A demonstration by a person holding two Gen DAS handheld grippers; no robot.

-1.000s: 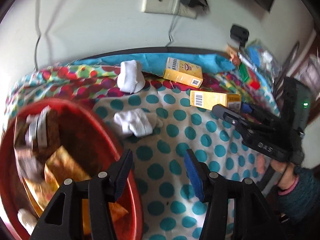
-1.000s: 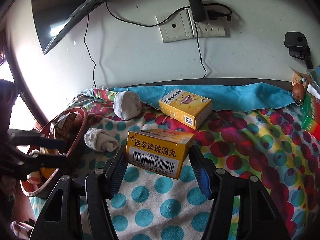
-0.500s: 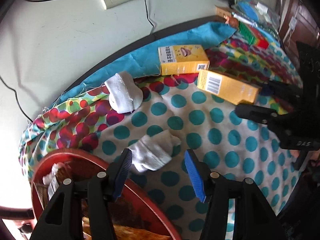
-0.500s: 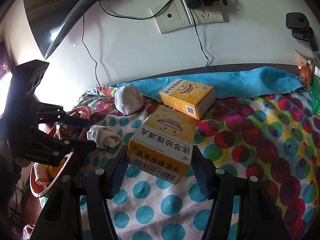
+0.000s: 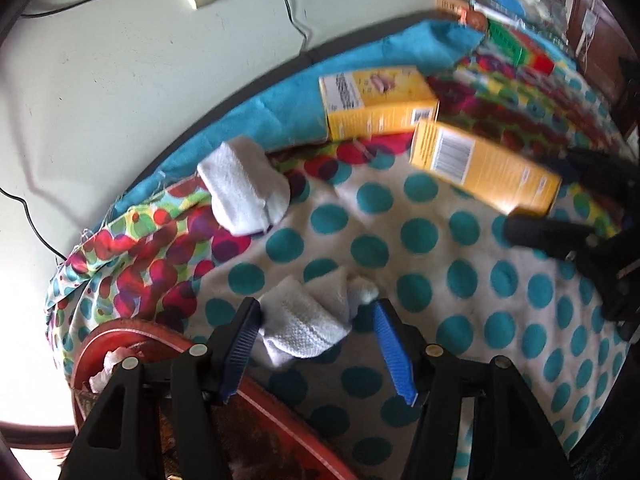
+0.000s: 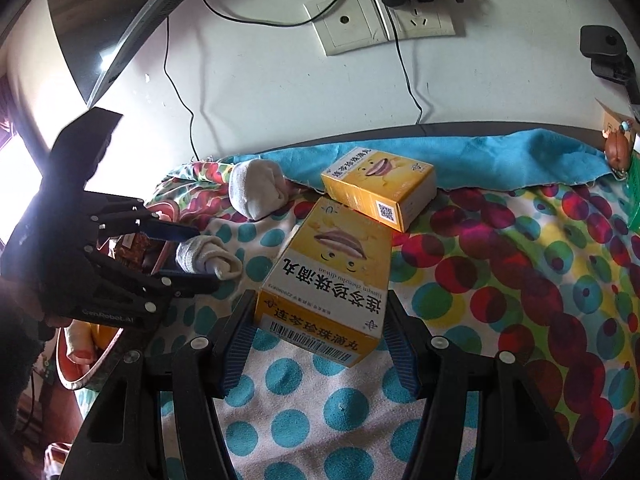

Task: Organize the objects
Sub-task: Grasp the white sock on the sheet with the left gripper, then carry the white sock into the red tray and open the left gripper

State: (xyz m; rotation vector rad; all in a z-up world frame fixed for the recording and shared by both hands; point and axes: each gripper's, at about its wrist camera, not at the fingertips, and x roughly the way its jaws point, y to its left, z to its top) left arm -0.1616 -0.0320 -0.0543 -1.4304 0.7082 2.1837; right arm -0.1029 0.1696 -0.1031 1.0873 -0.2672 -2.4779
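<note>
Yellow cardboard fills the middle of the right wrist view: the held box sits between the two blue pads of the right gripper, which is clamped on its sides, and compared with half a second ago it is tipped a little more forward, so its far end now comes almost to the second box. That second box lies flat at the edge of the blue cloth and has not moved. In the left wrist view the change is bigger. The left gripper was short of the near sock before; now its jaws stand apart with the sock between them, the left pad touching or almost touching the sock, the right pad just beside it but not pressing. From the right wrist view the same gripper is seen around the sock, on the dotted cloth. The far sock, rolled in a ball, stays near the wall, beside the second box. The held box appears there at the right, a bit blurred, with the right gripper on it. The red basket is at the lower left, closer under the left gripper than before; inside it I can see white crumpled things and brown packets, and something orange and pink lower down, but I cannot tell what each one is.
</note>
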